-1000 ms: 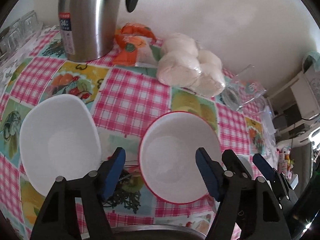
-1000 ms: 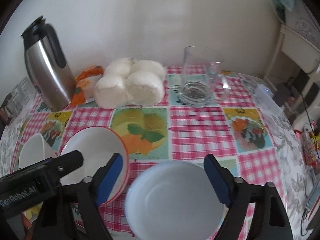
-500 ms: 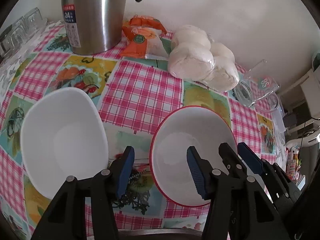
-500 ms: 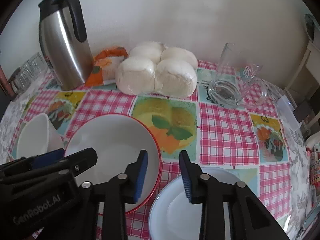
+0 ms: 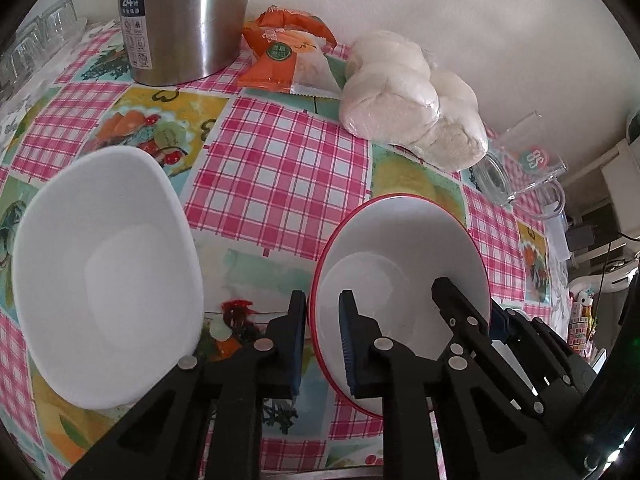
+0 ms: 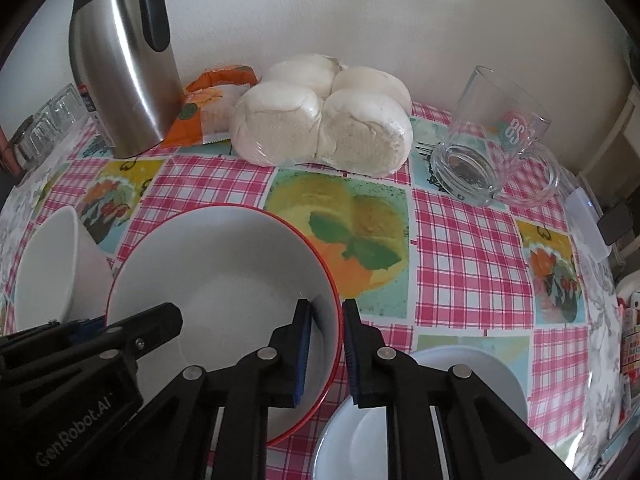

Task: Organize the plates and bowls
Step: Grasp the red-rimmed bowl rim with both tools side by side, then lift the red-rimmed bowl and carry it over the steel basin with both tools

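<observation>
Left wrist view: the left gripper (image 5: 323,334) has just closed its jaws on the near-left rim of the red-rimmed bowl (image 5: 400,272), one blue pad outside the rim and one inside, so the bowl wall is pinched between them. This bowl serves as the landmark. Just left of it, on the checked tablecloth (image 5: 276,176), sits the white bowl (image 5: 108,276), apart from the red rim. At the red-rimmed bowl's right edge the right gripper (image 5: 496,316) reaches in over the rim. Beyond the bowl, against the wall, lie the wrapped buns (image 5: 404,100); left of them an orange snack packet (image 5: 286,56) and the steel flask (image 5: 180,20). To the bowl's far right a glass mug (image 5: 516,168) lies tipped on its side.

Right wrist view: the right gripper (image 6: 323,344) has likewise just clamped onto the red-rimmed bowl (image 6: 224,280), at its near-right rim, with one pad inside and one outside. The left gripper (image 6: 84,326) shows at the bowl's left edge. Just right of the bowl and nearer the camera sits a white plate (image 6: 472,376), partly under the right gripper's outer finger. The white bowl (image 6: 52,272) stands just left of the red-rimmed one. Behind are the buns (image 6: 320,120), packet (image 6: 208,108), flask (image 6: 120,56) and mug (image 6: 492,140).
</observation>
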